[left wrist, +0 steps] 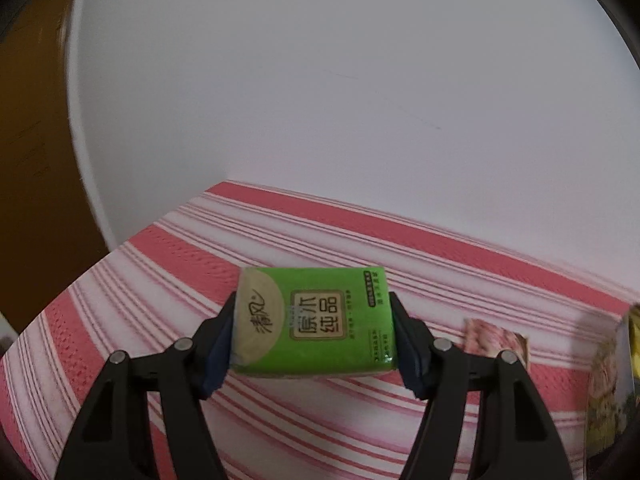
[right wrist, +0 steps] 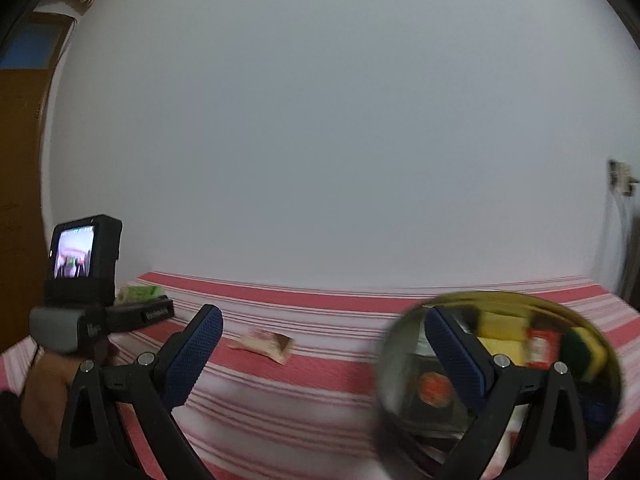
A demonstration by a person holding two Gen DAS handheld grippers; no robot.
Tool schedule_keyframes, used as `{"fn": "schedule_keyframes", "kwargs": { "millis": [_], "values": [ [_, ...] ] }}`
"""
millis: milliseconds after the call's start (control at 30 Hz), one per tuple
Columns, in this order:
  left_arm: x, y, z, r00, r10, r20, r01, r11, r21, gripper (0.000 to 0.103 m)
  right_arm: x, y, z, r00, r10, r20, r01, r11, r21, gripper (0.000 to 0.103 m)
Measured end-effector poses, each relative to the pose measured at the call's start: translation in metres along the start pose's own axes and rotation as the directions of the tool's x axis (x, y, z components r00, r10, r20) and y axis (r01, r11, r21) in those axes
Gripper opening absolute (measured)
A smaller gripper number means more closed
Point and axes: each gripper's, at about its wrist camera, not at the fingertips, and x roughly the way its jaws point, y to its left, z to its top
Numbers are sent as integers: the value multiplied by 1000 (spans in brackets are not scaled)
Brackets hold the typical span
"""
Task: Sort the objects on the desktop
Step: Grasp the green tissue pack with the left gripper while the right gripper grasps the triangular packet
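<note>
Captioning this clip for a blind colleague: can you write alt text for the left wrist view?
The left tongs clamp a green tissue pack by its two ends above a red and white striped cloth. A small pink patterned packet lies on the cloth to the right, with a plain white wall behind.

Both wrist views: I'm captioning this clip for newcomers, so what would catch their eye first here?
First, the bright green tissue pack, clamped crosswise between the left gripper pads above the pink-and-white striped tablecloth. In the right wrist view, a round metal bowl of jumbled colourful items sits at the lower right, behind the open, empty right gripper. A small pinkish packet lies alone on the cloth mid-table.
</note>
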Motion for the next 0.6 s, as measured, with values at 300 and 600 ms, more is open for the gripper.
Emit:
{"fn": "schedule_keyframes", "kwargs": {
  "millis": [300,600],
  "values": [
    [11,9,-2,997,75,4,-75,997,-19,68,137,18,-2,929,125,-347,-105,992,74,102],
    [13,-1,-4,995,104,-1,-104,994,36,68,220,17,-28,798,142,-586,-53,985,166,84]
  ]
}}
